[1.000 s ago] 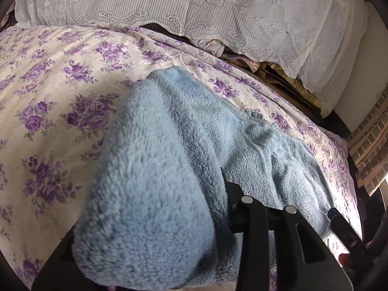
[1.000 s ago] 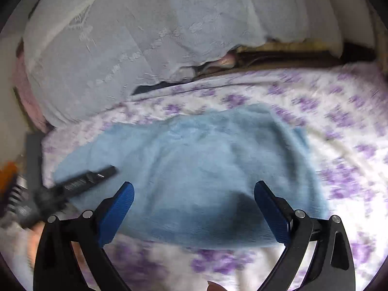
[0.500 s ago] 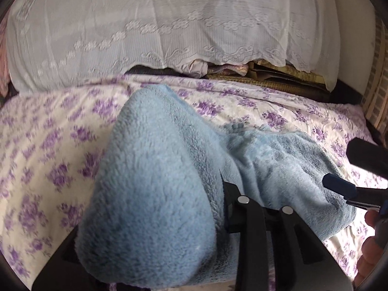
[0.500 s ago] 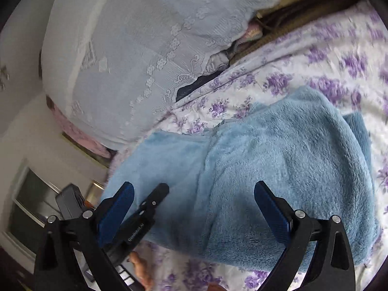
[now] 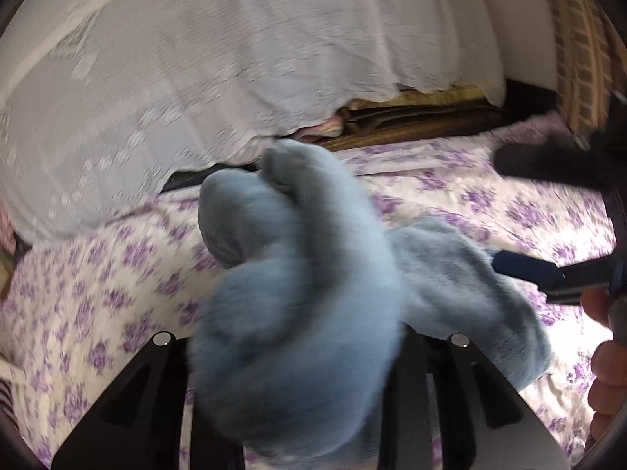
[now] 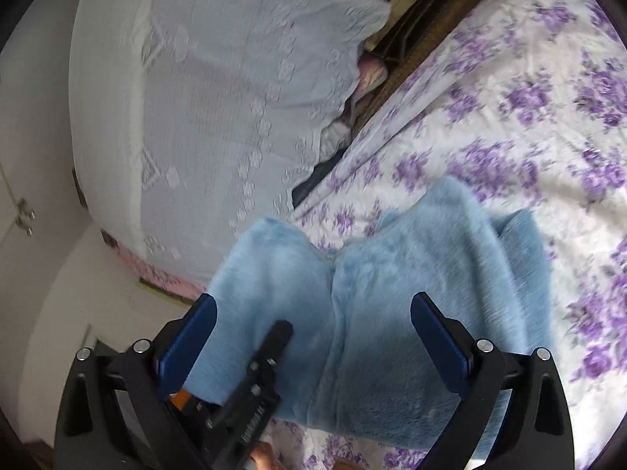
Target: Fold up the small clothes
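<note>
Left wrist view: white lace cover [image 5: 235, 70] is draping over a pile along the far side of the bed, and the purple-flowered sheet [image 5: 98, 274] is spreading under everything. Left gripper [image 5: 298, 352] is pinching the blue fleece garment [image 5: 298, 293]; a thick bunch of it is bulging up between and over the fingers, hiding the pads, with the black frame showing on both sides. Rest of the garment is trailing right and down onto the sheet. At the right edge, one blue pad of the right gripper [image 5: 525, 270] is sitting just beside the garment's edge, with the person's hand [image 5: 607, 352] below it. Frame is motion-blurred.

Right wrist view: same lace cover [image 6: 219, 98] at upper left, flowered sheet [image 6: 529, 98] at right. Fleece garment [image 6: 392, 293] is lying partly on the sheet, its left part lifting off toward the left gripper's black finger [image 6: 274, 352], which is pressing into the fabric at lower left. Right gripper [image 6: 313, 337] is hanging spread wide, blue pads [image 6: 439, 340] apart, over the garment with nothing between them being clamped.
</note>
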A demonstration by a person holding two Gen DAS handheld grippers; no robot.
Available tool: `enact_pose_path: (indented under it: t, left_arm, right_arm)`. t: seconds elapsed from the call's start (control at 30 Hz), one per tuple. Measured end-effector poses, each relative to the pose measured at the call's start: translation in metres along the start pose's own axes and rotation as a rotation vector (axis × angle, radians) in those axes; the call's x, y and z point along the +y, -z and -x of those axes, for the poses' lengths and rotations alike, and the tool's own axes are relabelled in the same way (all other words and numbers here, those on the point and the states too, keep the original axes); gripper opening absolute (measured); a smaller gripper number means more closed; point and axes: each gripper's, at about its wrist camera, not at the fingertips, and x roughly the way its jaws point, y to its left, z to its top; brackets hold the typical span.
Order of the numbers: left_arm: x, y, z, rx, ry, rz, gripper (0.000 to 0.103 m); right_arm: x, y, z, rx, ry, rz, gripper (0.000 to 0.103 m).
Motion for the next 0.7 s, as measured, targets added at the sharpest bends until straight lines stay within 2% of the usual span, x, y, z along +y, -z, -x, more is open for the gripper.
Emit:
enact_pose_path:
  t: [0.2,0.37,0.43,0.47,0.53,0.6,0.7]
  left_arm:
    - [-0.083,0.004,-0.020,0.000,0.000,-0.203,0.027]
    - [-0.124,0.023,-0.028,-0.028,-0.041,-0.326,0.029]
    - [-0.127,0.028,-0.023,-0.045,-0.011,-0.338,0.048]
    - [-0.125,0.028,-0.019,-0.048,0.017,-0.329,0.054]
    - [-0.120,0.028,-0.010,-0.058,0.090,-0.313,0.076]
    - [-0.115,0.031,0.002,-0.081,0.124,-0.321,0.084]
    - [-0.107,0.042,0.020,-0.090,0.156,-0.357,0.085]
  right_arm:
    - [-0.027,-0.020,0.017,-0.028,-0.031,-0.081,0.099]
    - [-0.051,-0.032,0.024,-0.004,-0.095,-0.150,0.099]
    - [-0.057,-0.035,0.025,0.005,-0.098,-0.159,0.099]
    - [-0.059,-0.035,0.026,0.005,-0.098,-0.162,0.099]
    - [-0.064,-0.036,0.026,0.008,-0.090,-0.175,0.099]
    - [-0.064,-0.034,0.026,0.010,-0.082,-0.174,0.099]
    - [-0.054,-0.032,0.024,0.019,-0.095,-0.137,0.099]
